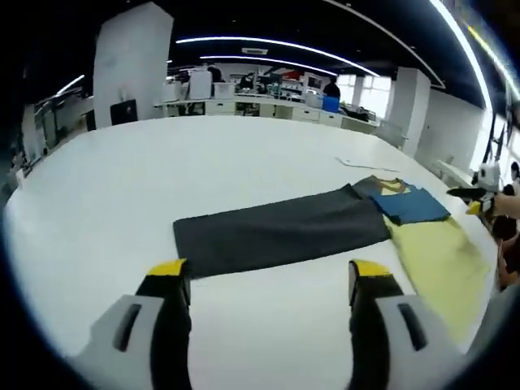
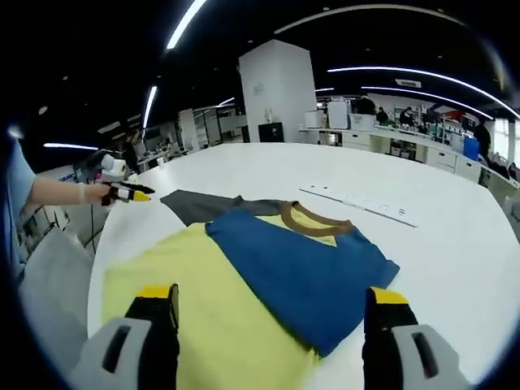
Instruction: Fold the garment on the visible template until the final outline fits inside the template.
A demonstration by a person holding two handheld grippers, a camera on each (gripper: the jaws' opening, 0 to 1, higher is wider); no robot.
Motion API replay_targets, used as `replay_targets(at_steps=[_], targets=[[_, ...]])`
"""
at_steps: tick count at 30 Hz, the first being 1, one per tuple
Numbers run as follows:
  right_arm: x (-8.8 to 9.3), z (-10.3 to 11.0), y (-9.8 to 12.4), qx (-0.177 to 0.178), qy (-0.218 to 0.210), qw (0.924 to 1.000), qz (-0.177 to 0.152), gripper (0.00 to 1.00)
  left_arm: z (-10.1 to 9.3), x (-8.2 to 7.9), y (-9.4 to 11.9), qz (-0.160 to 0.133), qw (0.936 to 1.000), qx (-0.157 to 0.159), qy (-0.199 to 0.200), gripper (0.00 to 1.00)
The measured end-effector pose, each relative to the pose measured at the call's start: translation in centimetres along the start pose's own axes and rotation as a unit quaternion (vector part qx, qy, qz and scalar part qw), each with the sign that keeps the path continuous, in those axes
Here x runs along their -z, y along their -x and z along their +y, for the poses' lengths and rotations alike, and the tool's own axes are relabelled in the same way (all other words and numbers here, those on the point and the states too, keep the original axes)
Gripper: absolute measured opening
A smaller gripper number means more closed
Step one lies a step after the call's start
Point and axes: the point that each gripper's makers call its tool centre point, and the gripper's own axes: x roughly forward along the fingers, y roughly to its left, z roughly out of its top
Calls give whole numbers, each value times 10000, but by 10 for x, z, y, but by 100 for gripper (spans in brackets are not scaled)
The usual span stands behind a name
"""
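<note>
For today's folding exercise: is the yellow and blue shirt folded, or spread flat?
Partly folded. In the right gripper view the shirt has a blue panel lying across its yellow body below the brown collar, while yellow fabric remains spread wide.

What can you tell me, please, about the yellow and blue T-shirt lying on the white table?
The yellow T-shirt with a blue folded-over panel looks like soft knit fabric, with a brown ribbed collar at its far end. It lies flat on the white table, partly folded: the blue section is turned over the yellow body. Its collar end rests on the dark grey rectangular template, overlapping one end of it. Neither gripper touches it; both pairs of jaws hover open above the table.
</note>
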Motion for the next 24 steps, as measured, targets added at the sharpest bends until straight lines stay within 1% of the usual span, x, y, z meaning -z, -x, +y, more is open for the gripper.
replay_targets(at_steps=[1,4,7,8,10,11,12,15,16,17,18,19,20,21,22,24], targets=[[-1,0,2,9,7,10000,3,95,3,1,-2,7,10000,38,-33,74],[-3,1,13,18,80,10000,-5,95,13,4,-7,55,9999,6,139,70],[-2,2,23,19,144,9999,13,95,28,4,-8,-20,9991,-175,381,66],[-2,2,27,20,148,9999,9,95,28,5,-9,-25,9990,-194,406,66],[-3,2,33,30,-11,10000,-71,96,33,8,-10,19,9982,-309,518,66],[-5,4,36,17,-143,9998,-154,95,35,9,-10,16,9977,-363,577,65],[-6,4,39,36,-212,9996,-196,95,37,10,-11,39,9969,-406,670,63],[-7,8,47,65,-187,9995,-230,94,34,10,-8,12,9957,-446,807,52],[-7,8,49,74,-175,9996,-225,94,36,10,-10,-21,9938,-488,999,48],[-5,9,51,81,-178,9996,-198,94,35,9,-11,-48,9932,-477,1059,45],[-4,10,53,82,-181,9996,-195,94,40,10,-14,-19,9931,-512,1056,43],[-2,11,54,85,-191,9996,-189,94,46,12,-15,44,9922,-666,1056,40],[-2,11,56,88,-238,9995,-190,94,50,14,-18,60,9914,-711,1094,40],[-2,12,57,95,-370,9990,-237,94,53,15,-20,71,9904,-738,1167,39],[-3,13,58,81,-480,9984,-296,94,56,18,-21,128,9879,-809,1317,36],[-4,12,61,110,-524,9980,-345,94,62,20,-24,112,9843,-868,1530,30]])
